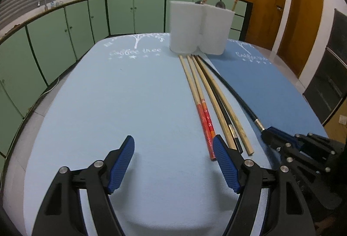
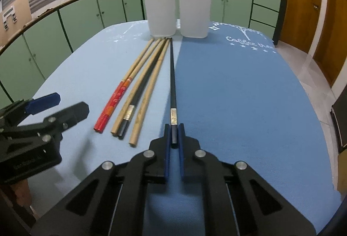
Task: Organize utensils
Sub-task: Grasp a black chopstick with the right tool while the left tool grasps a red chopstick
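Holding my right gripper (image 2: 173, 136) clamped on the black chopstick (image 2: 172, 75), tip near the white holder (image 2: 195, 10) on the worktop; lift level, then tilt upright over it. Left gripper (image 1: 173, 162) apart, idle.

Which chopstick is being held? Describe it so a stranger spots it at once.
Start at the two white holders at the table's far end; a row of chopsticks runs back from them. The black chopstick lies apart, rightmost, along the seam between the mats. Its silver-banded end is pinched in the right gripper.
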Demonstrator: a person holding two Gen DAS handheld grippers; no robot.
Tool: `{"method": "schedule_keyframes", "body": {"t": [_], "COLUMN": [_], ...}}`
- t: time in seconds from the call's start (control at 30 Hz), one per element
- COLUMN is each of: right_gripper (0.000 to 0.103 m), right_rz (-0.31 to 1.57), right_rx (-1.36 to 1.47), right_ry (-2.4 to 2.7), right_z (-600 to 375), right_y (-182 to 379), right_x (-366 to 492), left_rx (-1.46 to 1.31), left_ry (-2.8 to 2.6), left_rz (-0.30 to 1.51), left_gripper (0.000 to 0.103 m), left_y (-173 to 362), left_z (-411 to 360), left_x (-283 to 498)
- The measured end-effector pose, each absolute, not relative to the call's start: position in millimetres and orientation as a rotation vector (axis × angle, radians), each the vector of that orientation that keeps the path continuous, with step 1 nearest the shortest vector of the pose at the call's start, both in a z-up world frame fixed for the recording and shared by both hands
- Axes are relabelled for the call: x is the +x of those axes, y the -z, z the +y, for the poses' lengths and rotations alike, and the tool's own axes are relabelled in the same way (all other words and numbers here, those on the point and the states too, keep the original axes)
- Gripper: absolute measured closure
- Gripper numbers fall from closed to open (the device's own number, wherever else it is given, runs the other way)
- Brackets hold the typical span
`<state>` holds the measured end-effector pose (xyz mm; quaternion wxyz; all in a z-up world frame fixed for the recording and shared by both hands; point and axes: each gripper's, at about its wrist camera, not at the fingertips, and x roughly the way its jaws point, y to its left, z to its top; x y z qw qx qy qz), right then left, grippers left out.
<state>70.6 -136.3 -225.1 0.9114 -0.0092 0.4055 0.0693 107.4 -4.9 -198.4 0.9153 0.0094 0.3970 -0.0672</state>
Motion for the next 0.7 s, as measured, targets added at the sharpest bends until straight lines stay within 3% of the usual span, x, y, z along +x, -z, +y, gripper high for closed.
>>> {"method": "schedule_keyframes", "body": {"t": [0.33,0.5,0.7], "right_gripper": [0.097,0.097,0.092], "right_rz": [0.836,0.836,0.835], "right_rx": [0.051,0.055,0.061], "right_ry": [-0.053,-0.04,-0.063], "right_z": [-166,-168,-168], "right_y": [227,228,229], "right_x": [73,75,74], "left_rx": [0.023,0.024,-0.012], "left_ry": [0.137,0.114,0.122], "left_rz": [0.862,0.867,0.867], "left_gripper": [0.035,0.051,0.051], "left_y": [212,213,211], "left_z": [-16,-11,-3], "left_x": [118,118,116]}}
